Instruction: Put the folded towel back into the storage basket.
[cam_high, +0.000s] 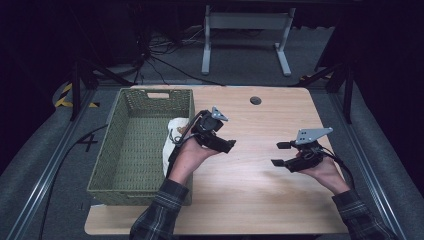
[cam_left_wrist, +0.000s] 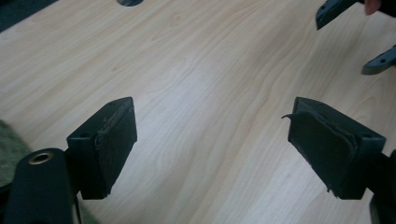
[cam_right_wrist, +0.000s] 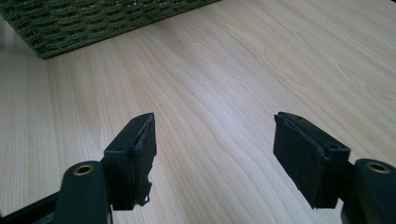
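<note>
Left hand-held gripper (cam_high: 227, 145) open, white cloth (cam_high: 172, 137) just behind

From above your side you look forward and down over the whole table (cam_high: 260, 190). Both gripper views sit close above its bare wood, which all views share.

light wooden table (cam_high: 260, 195), rounded corners, a dark round hole (cam_high: 255, 100) at twelve o'clock. green woven basket (cam_high: 131, 150) sits at nine o'clock, overhanging the left edge, white cloth (cam_high: 172, 137) draped on its right wall.
</note>
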